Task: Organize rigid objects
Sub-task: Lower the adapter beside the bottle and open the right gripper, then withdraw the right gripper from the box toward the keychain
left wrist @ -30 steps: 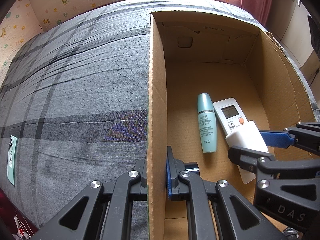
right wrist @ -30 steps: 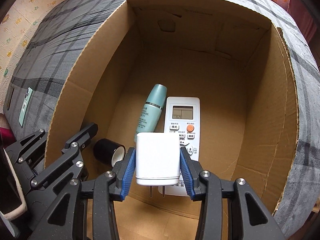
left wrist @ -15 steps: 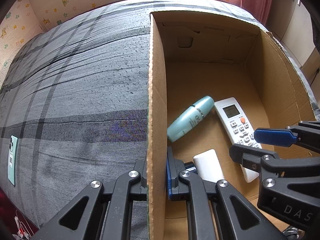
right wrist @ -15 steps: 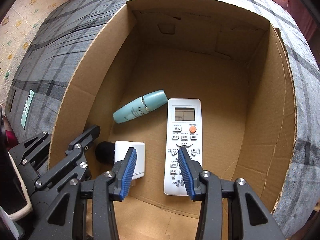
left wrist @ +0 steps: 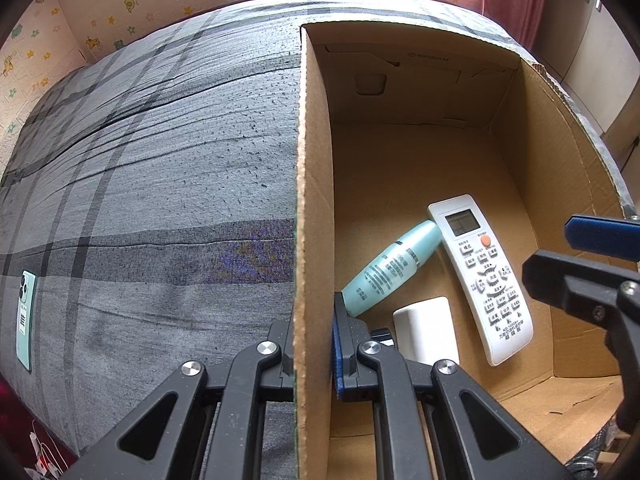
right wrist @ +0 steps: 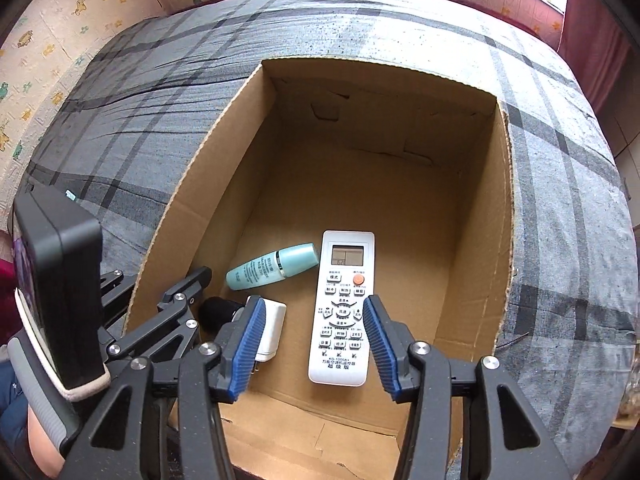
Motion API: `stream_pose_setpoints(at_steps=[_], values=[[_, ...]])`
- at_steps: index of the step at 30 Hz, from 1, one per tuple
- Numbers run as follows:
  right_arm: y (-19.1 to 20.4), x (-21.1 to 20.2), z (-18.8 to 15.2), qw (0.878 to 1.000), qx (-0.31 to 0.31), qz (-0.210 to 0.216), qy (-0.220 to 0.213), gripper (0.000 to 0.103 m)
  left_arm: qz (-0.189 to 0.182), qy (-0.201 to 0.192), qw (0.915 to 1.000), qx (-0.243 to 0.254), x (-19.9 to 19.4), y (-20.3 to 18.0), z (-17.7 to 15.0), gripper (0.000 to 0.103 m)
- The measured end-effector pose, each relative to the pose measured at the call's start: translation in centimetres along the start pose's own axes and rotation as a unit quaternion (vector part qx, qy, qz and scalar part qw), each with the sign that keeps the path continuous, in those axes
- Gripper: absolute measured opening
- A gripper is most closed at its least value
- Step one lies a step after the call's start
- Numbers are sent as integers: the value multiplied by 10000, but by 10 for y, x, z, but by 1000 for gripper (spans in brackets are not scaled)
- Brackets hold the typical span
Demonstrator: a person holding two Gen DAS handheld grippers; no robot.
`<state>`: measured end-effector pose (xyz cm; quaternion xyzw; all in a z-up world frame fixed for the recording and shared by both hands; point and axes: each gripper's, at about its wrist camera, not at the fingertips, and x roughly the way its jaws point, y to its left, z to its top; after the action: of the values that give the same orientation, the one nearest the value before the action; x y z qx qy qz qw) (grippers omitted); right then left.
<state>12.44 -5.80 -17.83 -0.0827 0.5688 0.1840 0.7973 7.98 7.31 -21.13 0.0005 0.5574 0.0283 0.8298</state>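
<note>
Cardboard wall [left wrist: 314,208] stays pinched by the left gripper [left wrist: 314,354], so if the spread, empty right gripper [right wrist: 314,344] (jaws just widened) clips the box rim, the white charger [right wrist: 269,330] beside the remote [right wrist: 344,304] could jolt.

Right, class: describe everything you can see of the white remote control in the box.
The white remote control is a slim, plastic-looking bar lying flat and face up on the floor of the cardboard box. It has a small grey screen at its far end, one orange button below, then rows of white keys with printed labels. The teal bottle's cap meets its upper left edge.
</note>
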Motion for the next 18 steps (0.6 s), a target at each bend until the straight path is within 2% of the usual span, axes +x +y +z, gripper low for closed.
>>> stream_pose_setpoints(at_steps=[1,6,15,18], values=[[0,-4,0,10000,0,2,-37,65,2,0,10000,1,0,0,0,11],[-1,-21,-1,9996,-57,-112,-247,81,0,5,10000,-3,0,1,0,11],[-24,-54,-8,9984,34,-206,-535,101,2,9,10000,-3,1,1,0,11],[-37,-64,-12,9975,128,-284,-630,103,1,7,10000,-1,1,1,1,11]])
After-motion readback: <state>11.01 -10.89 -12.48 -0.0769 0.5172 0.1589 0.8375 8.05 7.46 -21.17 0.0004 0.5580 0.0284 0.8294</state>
